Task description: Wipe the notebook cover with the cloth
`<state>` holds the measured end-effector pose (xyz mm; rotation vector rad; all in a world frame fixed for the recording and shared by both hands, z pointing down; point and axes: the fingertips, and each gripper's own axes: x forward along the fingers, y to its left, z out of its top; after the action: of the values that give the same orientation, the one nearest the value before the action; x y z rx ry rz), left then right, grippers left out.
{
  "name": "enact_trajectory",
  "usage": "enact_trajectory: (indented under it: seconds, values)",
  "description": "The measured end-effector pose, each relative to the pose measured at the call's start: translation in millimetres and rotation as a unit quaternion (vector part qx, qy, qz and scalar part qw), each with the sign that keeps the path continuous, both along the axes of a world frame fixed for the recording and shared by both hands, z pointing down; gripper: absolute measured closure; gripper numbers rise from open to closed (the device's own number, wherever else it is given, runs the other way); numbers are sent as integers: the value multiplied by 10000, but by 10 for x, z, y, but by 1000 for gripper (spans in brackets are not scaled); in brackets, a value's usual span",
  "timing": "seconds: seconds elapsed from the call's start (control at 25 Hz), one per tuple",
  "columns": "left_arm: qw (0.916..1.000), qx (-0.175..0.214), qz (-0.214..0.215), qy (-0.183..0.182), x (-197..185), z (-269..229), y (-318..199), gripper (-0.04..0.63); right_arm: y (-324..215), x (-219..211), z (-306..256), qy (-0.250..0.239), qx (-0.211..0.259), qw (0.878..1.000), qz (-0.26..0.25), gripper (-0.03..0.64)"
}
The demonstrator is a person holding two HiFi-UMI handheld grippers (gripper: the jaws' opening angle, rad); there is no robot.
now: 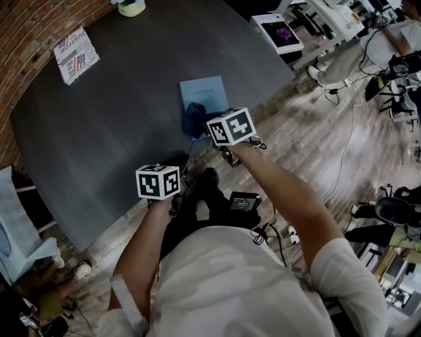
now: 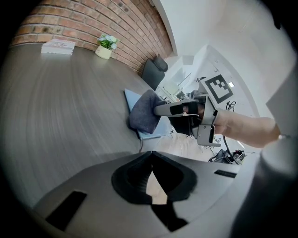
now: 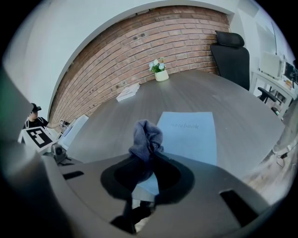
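Note:
A light blue notebook (image 1: pixel 205 92) lies flat near the right edge of the dark round table (image 1: pixel 118 131). A dark grey cloth (image 1: pixel 193 118) hangs bunched over the notebook's near end. My right gripper (image 1: pixel 205 126) is shut on it. In the right gripper view the cloth (image 3: pixel 146 138) rises from between the jaws, with the notebook (image 3: pixel 191 135) just beyond. My left gripper (image 1: pixel 170 163) hovers at the table's near edge, to the left. Its jaws (image 2: pixel 151 160) are shut on nothing. From its view the cloth (image 2: pixel 144 111) shows pinched in the right gripper (image 2: pixel 163 109).
A magazine (image 1: pixel 75 54) lies at the far left of the table and a small potted plant (image 1: pixel 131 6) at its far edge. A black office chair (image 3: pixel 230 53) stands behind the table. Cables and a black box (image 1: pixel 243 201) lie on the wooden floor.

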<state>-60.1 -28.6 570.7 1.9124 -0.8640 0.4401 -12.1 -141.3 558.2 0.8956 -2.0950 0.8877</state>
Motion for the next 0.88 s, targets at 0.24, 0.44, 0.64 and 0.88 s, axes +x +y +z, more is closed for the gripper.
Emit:
enact_trajectory:
  seconds: [0.24, 0.44, 0.64, 0.88]
  values:
    - [10000, 12, 16, 58, -45, -25, 53, 586, 110, 6, 7, -19, -22, 10000, 74, 546]
    - [9999, 46, 28, 119, -76, -82, 65, 586, 193, 4, -6, -5, -56, 9999, 84, 546]
    - [9998, 67, 87, 159, -126, -121, 85, 586, 294, 8, -19, -6, -111, 9999, 125, 546]
    - [9994, 161, 156, 262, -166, -240, 61, 586, 407, 42, -120, -126, -164, 9995, 232, 546]
